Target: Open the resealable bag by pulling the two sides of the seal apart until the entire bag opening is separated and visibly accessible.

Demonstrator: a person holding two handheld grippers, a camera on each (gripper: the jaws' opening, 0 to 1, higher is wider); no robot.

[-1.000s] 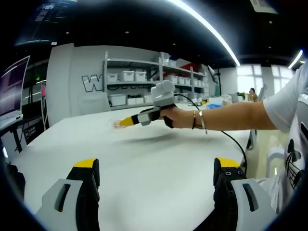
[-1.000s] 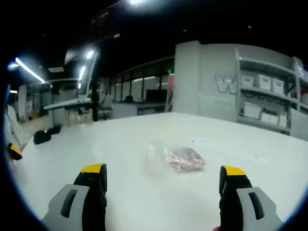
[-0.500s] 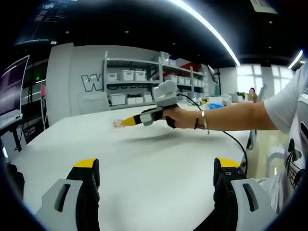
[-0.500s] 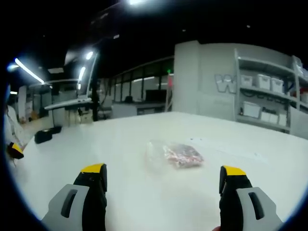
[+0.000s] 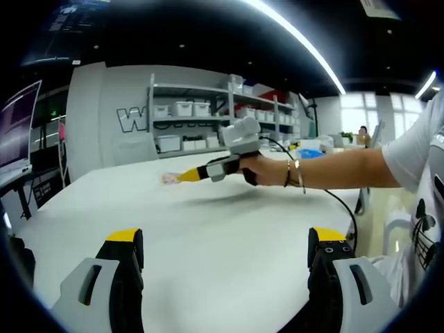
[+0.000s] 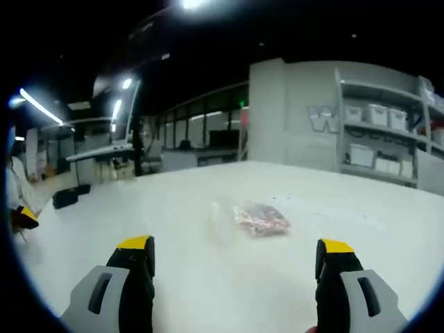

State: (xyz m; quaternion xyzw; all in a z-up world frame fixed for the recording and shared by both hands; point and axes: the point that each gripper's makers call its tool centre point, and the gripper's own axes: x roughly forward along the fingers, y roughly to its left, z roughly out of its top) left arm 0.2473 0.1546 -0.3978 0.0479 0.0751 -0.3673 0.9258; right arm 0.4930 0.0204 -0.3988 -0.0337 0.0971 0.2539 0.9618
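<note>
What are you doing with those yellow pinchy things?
A person holds a gripper in each hand. The right gripper is stretched out over the white table toward a small clear bag with something reddish inside. The bag lies flat, and nothing touches it yet. The left gripper waits low over the table. Both have their jaws wide apart.

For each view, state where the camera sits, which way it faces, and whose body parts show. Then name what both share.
Left gripper view: rides the left gripper, faces across the white table toward the shelves; forearm holding right gripper.
Right gripper view: rides the right gripper, faces the resealable bag; open jaws below.
Shared: table, bag, shelves.
</note>
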